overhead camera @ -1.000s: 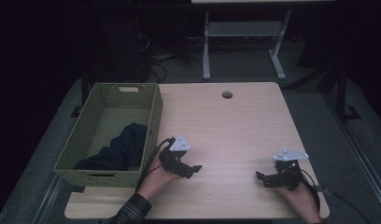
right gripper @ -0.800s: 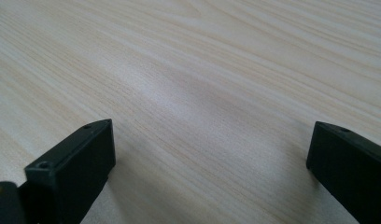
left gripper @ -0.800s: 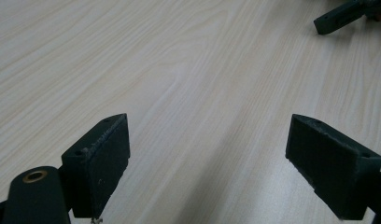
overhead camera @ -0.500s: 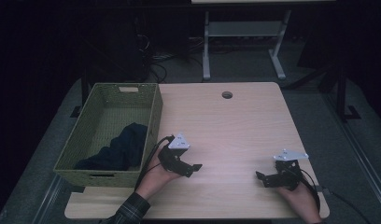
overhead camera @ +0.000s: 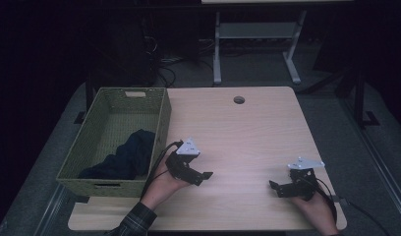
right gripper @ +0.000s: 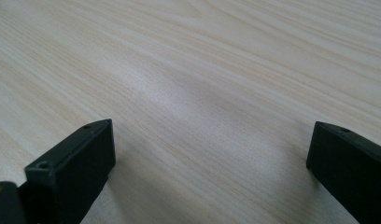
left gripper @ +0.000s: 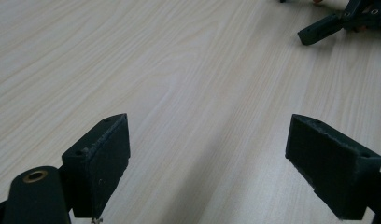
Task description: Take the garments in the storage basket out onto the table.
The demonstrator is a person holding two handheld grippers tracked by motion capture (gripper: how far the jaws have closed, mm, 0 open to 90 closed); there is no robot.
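Cloth (overhead camera: 125, 156), probably dark fabric, we see in the basket (overhead camera: 161, 115) just beside the spread, empty left gripper (overhead camera: 201, 176); right gripper (overhead camera: 277, 187) likewise unclenched.

Left tongs (overhead camera: 201, 176) jaws wide apart, right tongs (overhead camera: 276, 187) likewise, both low

Pale wood-grain table (overhead camera: 247, 132), olive-green woven basket (overhead camera: 161, 118), dark navy cloth (overhead camera: 127, 155), black tongs (left gripper: 207, 168), plaid sleeve (overhead camera: 134, 222)
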